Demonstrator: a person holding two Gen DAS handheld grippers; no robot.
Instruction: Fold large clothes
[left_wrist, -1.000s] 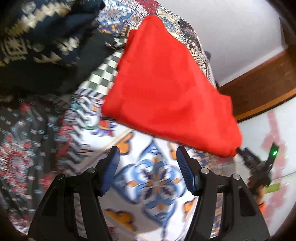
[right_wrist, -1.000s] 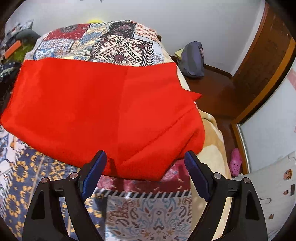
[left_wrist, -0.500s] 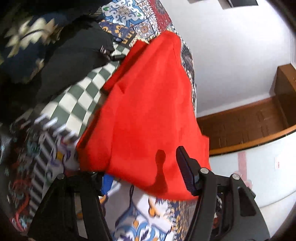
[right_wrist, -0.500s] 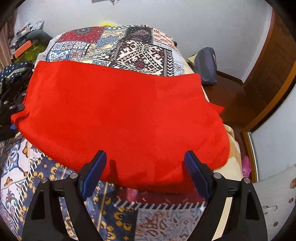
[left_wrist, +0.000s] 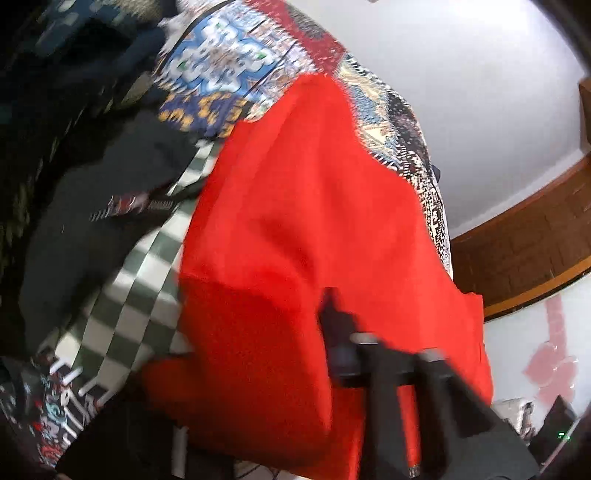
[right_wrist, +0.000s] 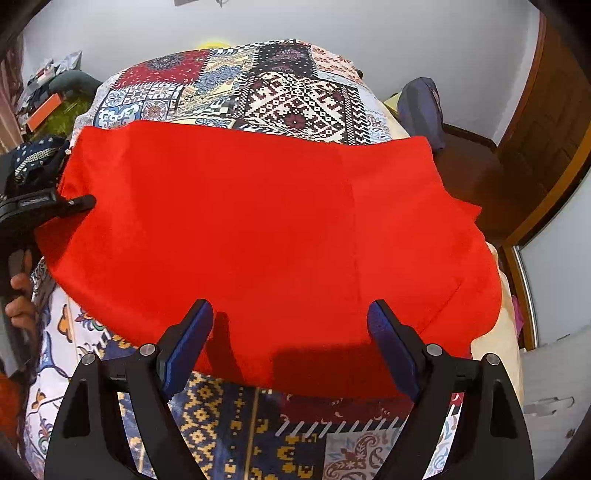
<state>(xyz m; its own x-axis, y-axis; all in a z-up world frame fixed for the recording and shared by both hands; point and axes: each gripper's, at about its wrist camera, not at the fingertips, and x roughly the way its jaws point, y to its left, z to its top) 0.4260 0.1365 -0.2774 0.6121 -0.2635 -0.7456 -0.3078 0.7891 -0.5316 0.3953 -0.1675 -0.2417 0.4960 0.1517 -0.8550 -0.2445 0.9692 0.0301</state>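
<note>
Here we see the red garment (right_wrist: 273, 236) lying flat on the patterned bedspread (right_wrist: 295, 99), its long axis running left to right in the right wrist view. The right gripper (right_wrist: 290, 350) stands wide open above the near edge, pads clear of the cloth. The left gripper (right_wrist: 79, 202) is closing on the garment's left edge, with cloth between its jaws. Only the right view shows the hand (right_wrist: 20, 295). The left wrist view is blurred; one finger (left_wrist: 336, 332) shows, the other is hidden under red cloth.
</note>
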